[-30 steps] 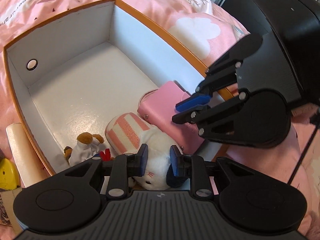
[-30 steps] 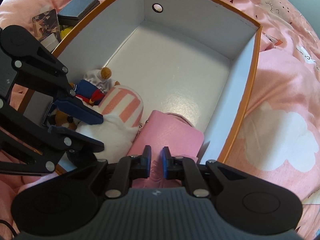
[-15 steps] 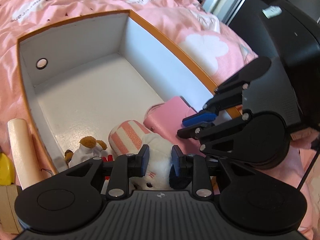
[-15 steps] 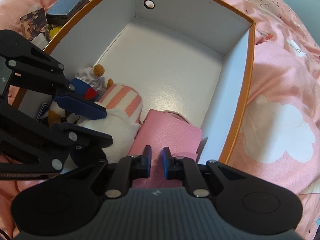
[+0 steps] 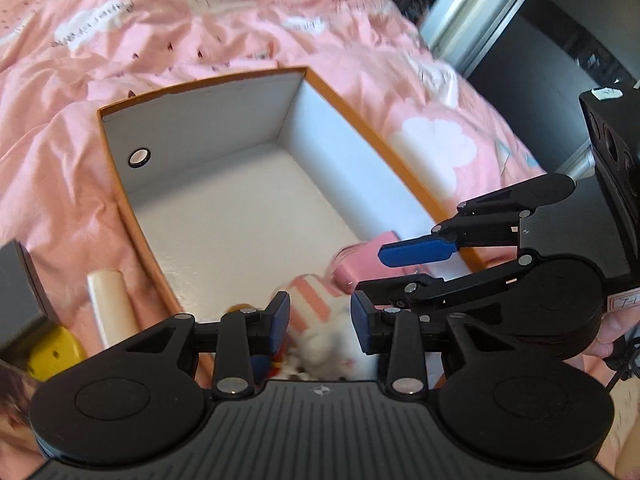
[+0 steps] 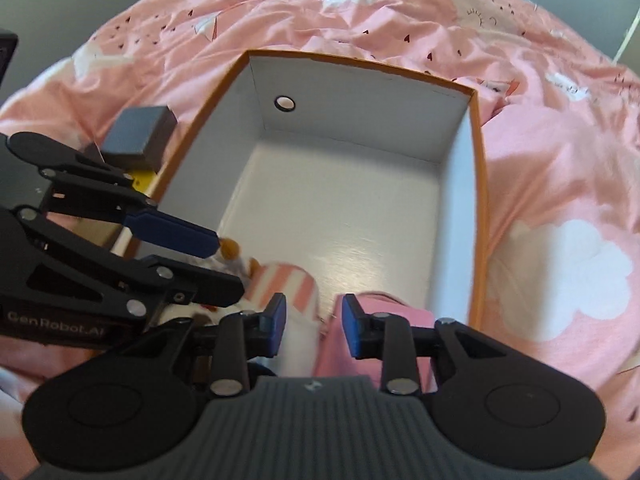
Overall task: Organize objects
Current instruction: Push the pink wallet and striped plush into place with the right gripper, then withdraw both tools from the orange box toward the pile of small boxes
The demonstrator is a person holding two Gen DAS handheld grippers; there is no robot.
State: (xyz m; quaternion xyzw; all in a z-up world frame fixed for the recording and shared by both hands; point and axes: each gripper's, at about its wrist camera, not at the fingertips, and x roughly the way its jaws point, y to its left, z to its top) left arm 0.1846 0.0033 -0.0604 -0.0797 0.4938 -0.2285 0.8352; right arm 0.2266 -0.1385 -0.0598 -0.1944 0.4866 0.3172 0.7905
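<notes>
An orange-rimmed white box lies on a pink bedspread. At its near end lie a white plush with pink stripes, a pink wallet and a small brown bear toy. My left gripper hovers over the plush with its jaws opening. The plush shows in the gap below, and the pads do not press it. My right gripper hangs over the wallet's left edge, jaws opening, gripping nothing.
Outside the box's left wall lie a cream cylinder, a yellow object and a grey block. The box's far half holds nothing. Dark furniture stands beyond the bed at the right.
Both grippers have lifted and pulled back, so more of the box and bed shows. The right jaws, nearly shut over the wallet before, have spread. The left jaws have widened. Plush and wallet stay in the box.
</notes>
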